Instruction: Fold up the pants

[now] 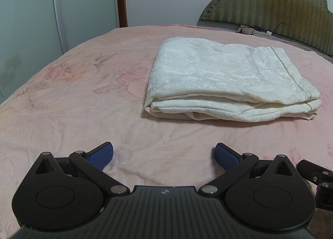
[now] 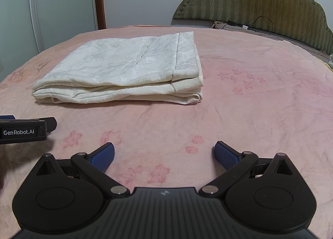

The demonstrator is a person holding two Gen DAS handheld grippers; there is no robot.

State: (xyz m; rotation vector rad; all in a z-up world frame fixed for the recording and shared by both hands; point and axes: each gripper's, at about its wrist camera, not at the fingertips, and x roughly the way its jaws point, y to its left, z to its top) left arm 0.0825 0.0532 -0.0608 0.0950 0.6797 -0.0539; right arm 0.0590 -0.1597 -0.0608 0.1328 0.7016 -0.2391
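Pink bed cover with faded flowers fills both views, and an olive padded headboard stands at the far right. On it lie the cream pants, folded into a thick flat rectangle, well ahead of both grippers and touching neither. Left gripper has its blue fingers spread wide and holds nothing; right gripper is the same. Only the right wrist view shows the left tool's side with the words GenRobot.AI; only the left wrist view shows a bird print on the cover
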